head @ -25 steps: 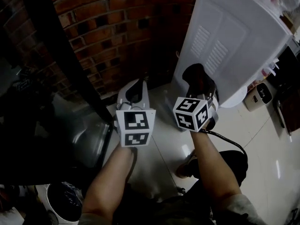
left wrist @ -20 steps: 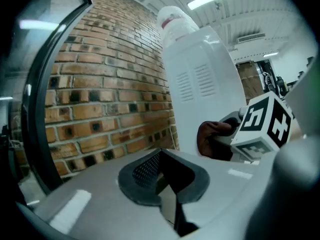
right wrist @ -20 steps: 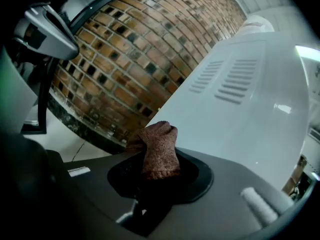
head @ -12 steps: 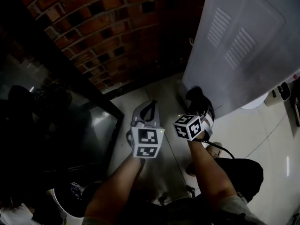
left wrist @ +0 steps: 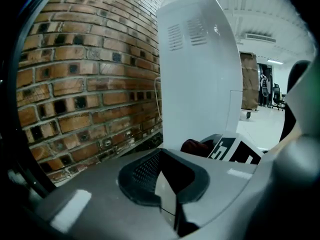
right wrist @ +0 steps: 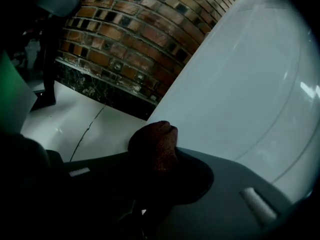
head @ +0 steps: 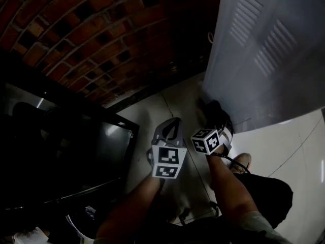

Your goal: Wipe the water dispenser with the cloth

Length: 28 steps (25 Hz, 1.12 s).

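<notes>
My right gripper (right wrist: 155, 176) was clamped on the dark red cloth (right wrist: 152, 141), with the water dispenser (right wrist: 240, 84) panel just ahead of it; contact unclear. Left gripper (left wrist: 167, 201) alongside had its jaws together, empty.

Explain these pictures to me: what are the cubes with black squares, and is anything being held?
A person holds a two-jaw gripper in each hand; the marker cubes belong to them. The head view looks down at a pale tiled floor, a red brick wall and a tall white plastic water dispenser. The other two pictures come from cameras on the grippers. The right gripper clamps a dark red-brown cloth near the dispenser's side; the left gripper is shut and empty.
</notes>
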Motion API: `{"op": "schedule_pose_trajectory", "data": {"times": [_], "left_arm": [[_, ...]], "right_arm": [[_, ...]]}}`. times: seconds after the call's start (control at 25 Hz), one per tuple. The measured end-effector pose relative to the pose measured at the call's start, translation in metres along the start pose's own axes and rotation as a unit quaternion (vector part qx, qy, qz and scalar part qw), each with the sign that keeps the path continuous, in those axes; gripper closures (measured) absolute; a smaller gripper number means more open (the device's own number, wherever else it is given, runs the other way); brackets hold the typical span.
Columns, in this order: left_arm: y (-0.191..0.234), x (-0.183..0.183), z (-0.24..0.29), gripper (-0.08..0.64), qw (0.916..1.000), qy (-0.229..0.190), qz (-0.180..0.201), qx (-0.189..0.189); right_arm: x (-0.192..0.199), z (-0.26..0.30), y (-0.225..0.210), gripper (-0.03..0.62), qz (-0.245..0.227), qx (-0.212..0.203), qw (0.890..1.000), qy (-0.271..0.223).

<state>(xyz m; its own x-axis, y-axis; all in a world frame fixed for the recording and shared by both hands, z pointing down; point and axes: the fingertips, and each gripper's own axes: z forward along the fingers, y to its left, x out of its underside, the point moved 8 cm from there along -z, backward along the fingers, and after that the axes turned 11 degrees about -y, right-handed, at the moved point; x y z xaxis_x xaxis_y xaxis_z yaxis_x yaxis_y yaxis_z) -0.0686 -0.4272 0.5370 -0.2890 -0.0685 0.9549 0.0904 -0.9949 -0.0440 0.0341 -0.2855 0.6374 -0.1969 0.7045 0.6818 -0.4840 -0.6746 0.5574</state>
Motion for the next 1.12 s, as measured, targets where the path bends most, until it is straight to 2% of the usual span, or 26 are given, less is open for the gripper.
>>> {"op": "schedule_pose_trajectory", "data": {"times": [0.24,0.32,0.44,0.6,0.72,0.84,1.0,1.12], "left_arm": [[0.003,-0.011,0.009,0.560,0.9999,-0.014,0.008,-0.002],[0.002,-0.024,0.007,0.560,0.9996,-0.026,0.009,-0.003],[-0.001,-0.064,0.007,0.560,0.9978,-0.066,0.005,-0.001],[-0.003,-0.138,-0.005,0.560,0.9897,-0.141,0.003,-0.021],[-0.003,-0.193,-0.030,0.560,0.9794,-0.196,0.008,-0.050],[-0.005,-0.240,-0.063,0.560,0.9684,-0.240,0.019,-0.067],[-0.012,-0.293,-0.107,0.560,0.9536,-0.288,0.021,-0.084],[-0.029,-0.324,-0.130,0.560,0.9491,-0.304,0.043,-0.073]], "right_arm": [[-0.004,-0.001,-0.005,0.488,0.014,-0.012,1.000,-0.011],[-0.017,-0.018,-0.011,0.488,0.031,-0.024,0.998,-0.041],[-0.059,-0.056,-0.036,0.488,0.049,-0.026,0.991,-0.126],[-0.126,-0.112,-0.101,0.488,0.075,-0.006,0.967,-0.243],[-0.174,-0.160,-0.150,0.489,0.096,-0.008,0.939,-0.330],[-0.220,-0.217,-0.187,0.489,0.079,-0.008,0.912,-0.402],[-0.277,-0.287,-0.241,0.489,0.039,0.018,0.885,-0.464],[-0.305,-0.332,-0.287,0.488,0.017,0.066,0.876,-0.478]]}}
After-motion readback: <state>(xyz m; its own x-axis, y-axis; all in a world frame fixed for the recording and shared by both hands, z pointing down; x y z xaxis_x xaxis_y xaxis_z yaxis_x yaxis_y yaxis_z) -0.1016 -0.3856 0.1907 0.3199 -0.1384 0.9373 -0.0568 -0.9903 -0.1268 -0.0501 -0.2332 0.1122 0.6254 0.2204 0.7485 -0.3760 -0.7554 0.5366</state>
